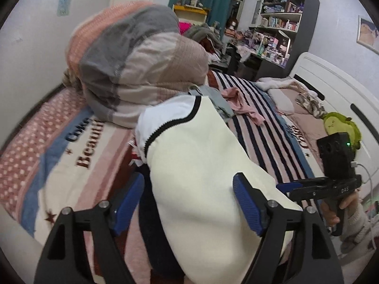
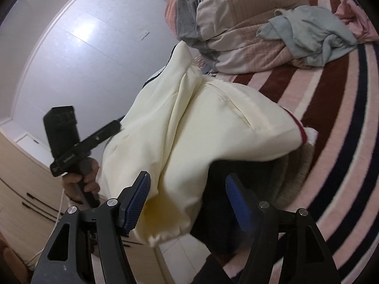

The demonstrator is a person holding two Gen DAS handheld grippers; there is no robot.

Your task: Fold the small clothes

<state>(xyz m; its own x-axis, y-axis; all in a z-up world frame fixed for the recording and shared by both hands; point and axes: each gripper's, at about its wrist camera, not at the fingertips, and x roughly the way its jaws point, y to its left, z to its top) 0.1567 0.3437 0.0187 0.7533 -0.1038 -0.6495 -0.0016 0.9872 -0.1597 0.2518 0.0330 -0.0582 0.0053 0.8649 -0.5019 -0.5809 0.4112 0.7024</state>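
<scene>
Cream garment (image 1: 201, 165) lifted over striped bedspread (image 1: 260, 127), left gripper (image 1: 188, 203) jaws apart around it, right gripper (image 2: 188, 201) likewise unclamped, shelving (image 1: 281, 21) in left view only, wardrobe (image 2: 23, 189) right view only.

Open striped bedspread (image 1: 272, 142) to the right of the cream garment (image 1: 201, 177), free of clutter near the front edge. Blocked behind by the piled quilts (image 1: 142, 71), just beyond the garment's collar. Grey-blue cloth (image 2: 308, 37) and pink cloth (image 1: 239, 104) strewn farther back on the stripes. Green plush toy (image 1: 341, 127) beside the white headboard (image 1: 331, 90).
</scene>
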